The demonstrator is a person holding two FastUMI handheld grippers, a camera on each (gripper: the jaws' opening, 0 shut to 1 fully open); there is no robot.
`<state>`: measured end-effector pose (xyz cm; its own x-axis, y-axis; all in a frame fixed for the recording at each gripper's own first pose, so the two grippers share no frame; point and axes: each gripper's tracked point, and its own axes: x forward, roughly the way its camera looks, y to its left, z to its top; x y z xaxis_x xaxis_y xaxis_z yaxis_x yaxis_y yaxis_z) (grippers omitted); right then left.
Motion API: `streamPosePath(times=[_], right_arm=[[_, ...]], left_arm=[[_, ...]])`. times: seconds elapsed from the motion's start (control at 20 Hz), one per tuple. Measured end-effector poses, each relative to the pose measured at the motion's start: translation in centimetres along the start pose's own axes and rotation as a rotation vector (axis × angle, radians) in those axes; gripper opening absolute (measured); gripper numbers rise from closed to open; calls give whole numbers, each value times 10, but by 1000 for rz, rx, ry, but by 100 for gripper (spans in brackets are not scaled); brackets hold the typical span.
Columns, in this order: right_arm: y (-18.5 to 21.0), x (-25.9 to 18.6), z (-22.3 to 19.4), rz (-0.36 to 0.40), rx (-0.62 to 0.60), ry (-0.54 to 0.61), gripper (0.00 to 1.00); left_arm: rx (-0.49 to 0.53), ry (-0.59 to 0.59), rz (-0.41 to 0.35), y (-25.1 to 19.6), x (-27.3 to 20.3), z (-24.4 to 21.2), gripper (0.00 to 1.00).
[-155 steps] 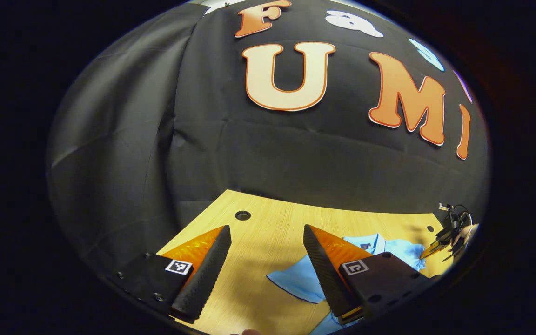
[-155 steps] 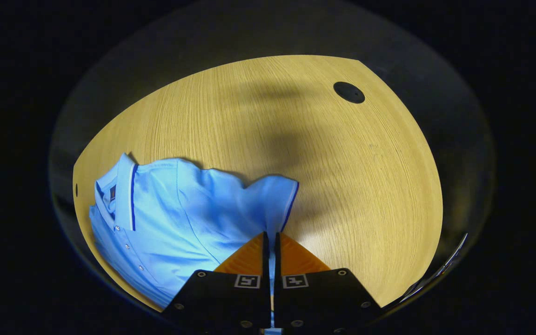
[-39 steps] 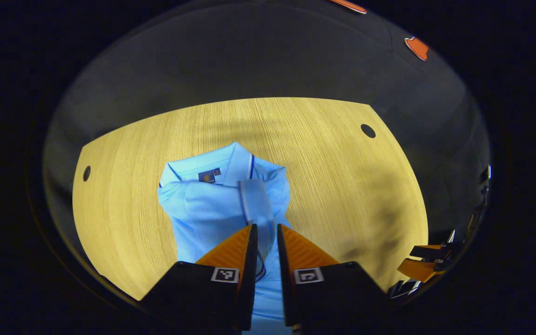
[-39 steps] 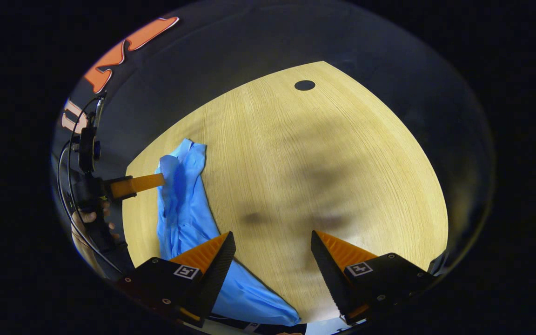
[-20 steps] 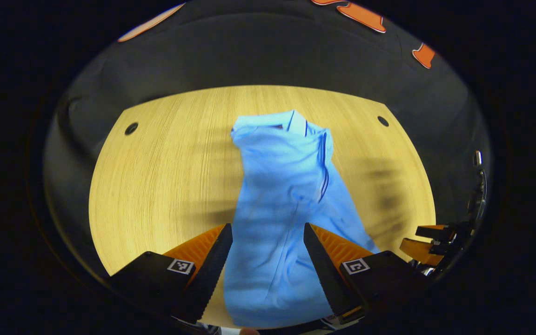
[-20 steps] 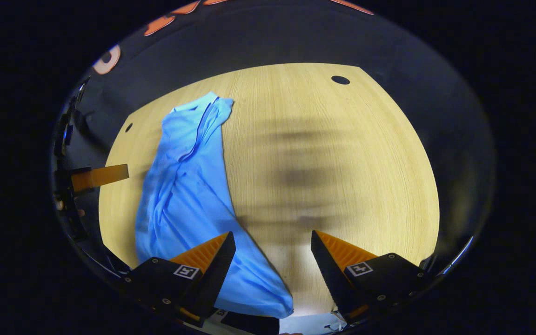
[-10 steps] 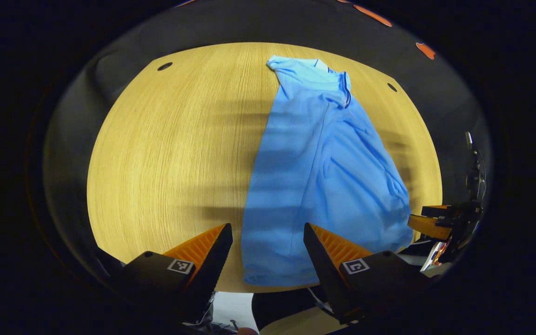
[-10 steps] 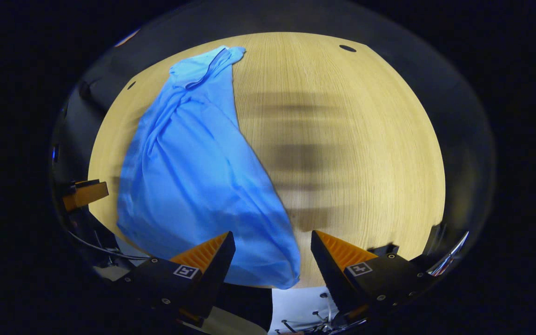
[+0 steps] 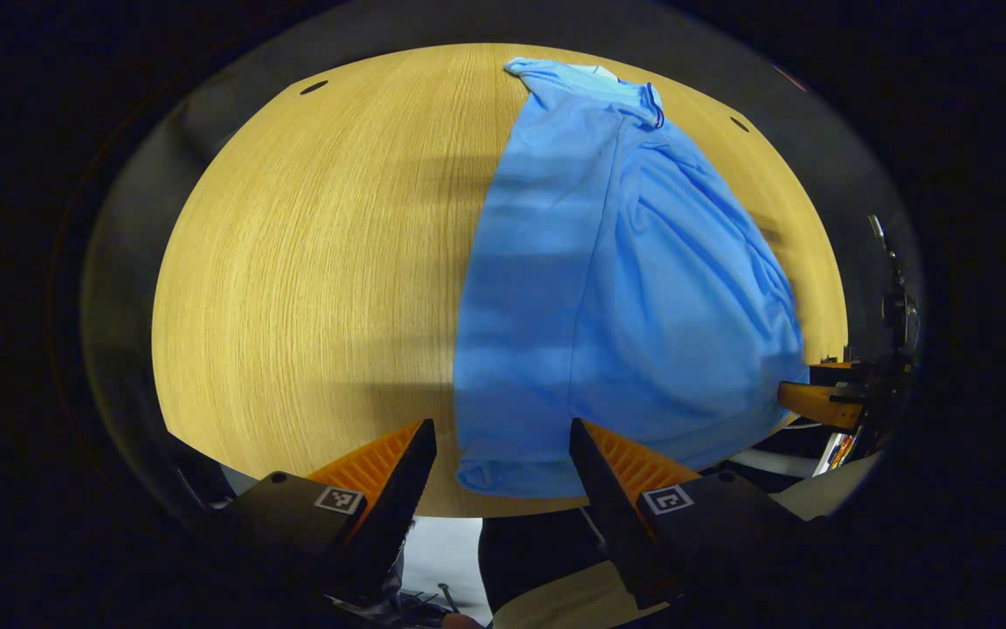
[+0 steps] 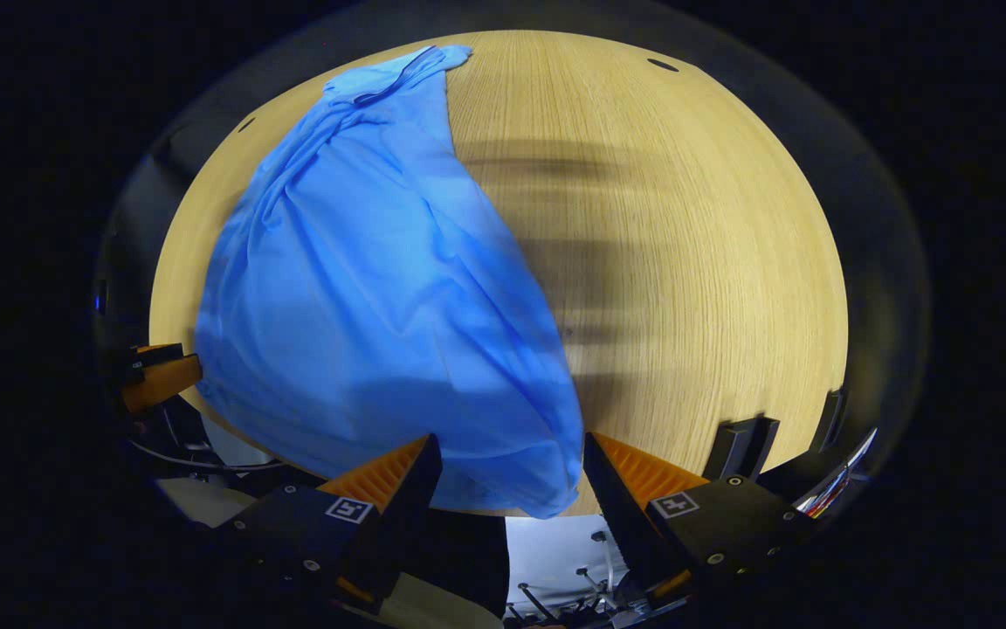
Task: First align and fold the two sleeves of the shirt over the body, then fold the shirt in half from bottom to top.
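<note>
- while the shirt [image 9: 616,288] lies lengthwise on the table [image 9: 311,262], its collar [image 9: 595,79] sits at the far end and its hem reaches the near edge.
- both sleeves seem folded over the body, though the creases blur that.
- left gripper [image 9: 503,463] hangs above the hem's left corner, jaws wide apart, holding nothing.
- right gripper [image 10: 512,476] hangs above the hem's right corner [image 10: 547,489], jaws likewise spread and empty.
</note>
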<state>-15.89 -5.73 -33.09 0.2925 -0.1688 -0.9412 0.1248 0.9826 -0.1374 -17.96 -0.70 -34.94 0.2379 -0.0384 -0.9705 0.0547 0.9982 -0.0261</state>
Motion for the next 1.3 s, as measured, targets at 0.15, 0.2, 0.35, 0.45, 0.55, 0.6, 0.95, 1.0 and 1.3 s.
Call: streamPosePath(times=[0.15,0.2,0.35,0.45,0.55,0.6,0.95,1.0,1.3], right_arm=[[1,4,-2,-11,-9,0,99],[1,5,-3,-15,-12,0,99],[4,6,-3,-31,-21,-3,99],[4,7,-4,-38,-28,-5,98],[5,8,-4,-38,-23,-3,97],[6,8,-4,-37,-25,-2,94],[17,8,-1,19,-8,-3,4],[18,6,-1,23,-10,-2,2],[18,-15,50,46,-2,-82,1]], left_arm=[[6,14,7,1,10,-6,100],[0,22,9,2,14,-8,100],[-37,58,13,1,22,-21,100],[-12,49,21,-1,21,-18,99],[-4,51,40,0,23,-19,99],[-2,53,46,-1,23,-19,99],[-91,65,-18,-13,25,-17,18],[-99,67,-22,-13,24,-19,18],[-86,2,-31,-12,8,27,18]])
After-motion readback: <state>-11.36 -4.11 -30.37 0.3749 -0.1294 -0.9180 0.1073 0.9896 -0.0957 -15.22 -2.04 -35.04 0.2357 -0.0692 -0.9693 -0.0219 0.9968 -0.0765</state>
